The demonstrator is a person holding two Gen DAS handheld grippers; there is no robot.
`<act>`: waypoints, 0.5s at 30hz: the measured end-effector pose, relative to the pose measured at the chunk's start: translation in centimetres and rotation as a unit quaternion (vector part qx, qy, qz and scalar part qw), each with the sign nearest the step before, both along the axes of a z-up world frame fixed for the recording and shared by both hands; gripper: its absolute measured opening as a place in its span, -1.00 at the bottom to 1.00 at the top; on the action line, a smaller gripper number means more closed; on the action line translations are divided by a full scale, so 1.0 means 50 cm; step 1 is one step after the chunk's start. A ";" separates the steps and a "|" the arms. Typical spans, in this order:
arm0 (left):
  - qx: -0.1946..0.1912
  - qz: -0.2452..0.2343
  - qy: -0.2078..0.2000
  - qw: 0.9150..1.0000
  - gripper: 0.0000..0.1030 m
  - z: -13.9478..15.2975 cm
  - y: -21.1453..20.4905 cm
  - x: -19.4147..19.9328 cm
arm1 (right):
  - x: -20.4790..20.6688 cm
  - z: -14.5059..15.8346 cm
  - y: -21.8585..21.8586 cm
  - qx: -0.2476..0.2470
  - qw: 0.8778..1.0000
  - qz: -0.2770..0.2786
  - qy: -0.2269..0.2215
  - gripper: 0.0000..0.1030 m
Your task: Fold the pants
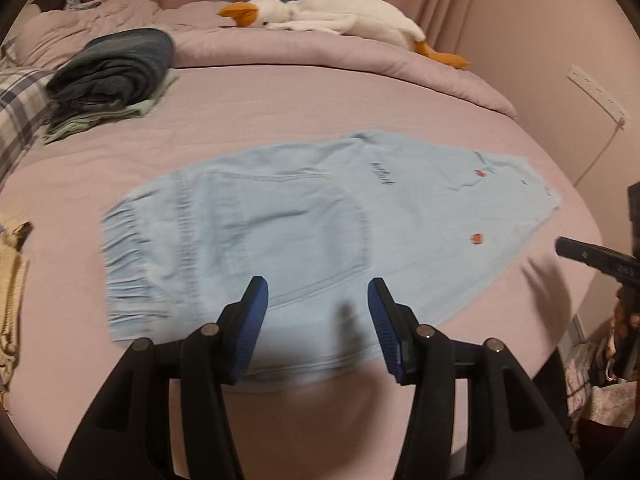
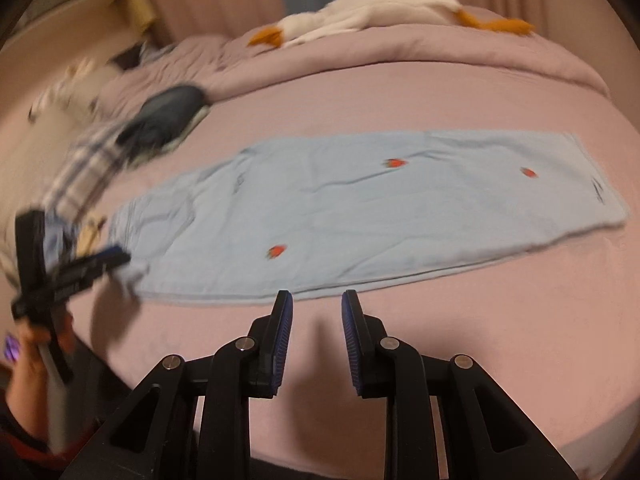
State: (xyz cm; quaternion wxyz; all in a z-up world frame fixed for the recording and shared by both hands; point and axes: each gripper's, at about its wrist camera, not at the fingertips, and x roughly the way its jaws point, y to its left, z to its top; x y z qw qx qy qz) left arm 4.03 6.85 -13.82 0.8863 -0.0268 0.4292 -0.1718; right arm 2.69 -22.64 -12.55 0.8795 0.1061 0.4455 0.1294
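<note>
Light blue pants (image 1: 304,224) with small red motifs lie flat on the pink bed, folded lengthwise, waistband at the left and leg hems at the right. They also show in the right wrist view (image 2: 380,208). My left gripper (image 1: 318,294) is open and empty, hovering over the near edge of the pants by the waist end. My right gripper (image 2: 316,302) is open and empty, just in front of the pants' near edge around mid-leg. The right gripper also shows at the right edge of the left wrist view (image 1: 592,258).
A stack of folded dark and green clothes (image 1: 112,76) lies at the bed's back left, by a plaid pillow (image 1: 20,108). A white goose plush (image 1: 332,14) lies on the bunched duvet at the back. A cream knit item (image 1: 12,292) lies at the left edge.
</note>
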 end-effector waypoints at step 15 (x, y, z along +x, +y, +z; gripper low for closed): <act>-0.022 -0.158 0.022 0.987 0.01 0.006 -0.311 0.080 | 0.041 -0.019 -0.218 0.066 0.982 -0.175 -0.010 -0.51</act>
